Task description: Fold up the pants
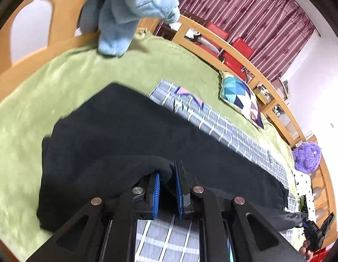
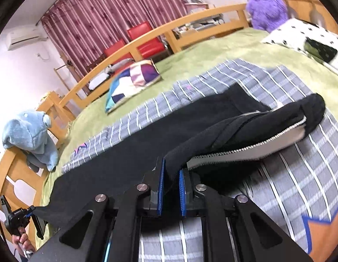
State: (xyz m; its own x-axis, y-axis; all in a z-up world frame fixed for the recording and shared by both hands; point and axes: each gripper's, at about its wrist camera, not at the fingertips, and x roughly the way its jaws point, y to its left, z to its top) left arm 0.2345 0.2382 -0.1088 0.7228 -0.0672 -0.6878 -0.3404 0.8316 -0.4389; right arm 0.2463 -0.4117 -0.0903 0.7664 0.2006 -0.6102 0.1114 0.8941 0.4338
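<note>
Pants (image 1: pixel 125 135) stretch lengthwise between left gripper (image 1: pixel 167 187) and right gripper (image 2: pixel 171 187), each pinching one near-edge corner at bottom centre.

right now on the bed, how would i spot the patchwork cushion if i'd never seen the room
Start at the big bed with the green cover and look along the wooden side rail, in front of the red chairs. The cushion lies on the green cover just beyond the grey striped blanket. Its bright geometric patches of teal, purple, pink and white set it apart from the plush toys.
</note>
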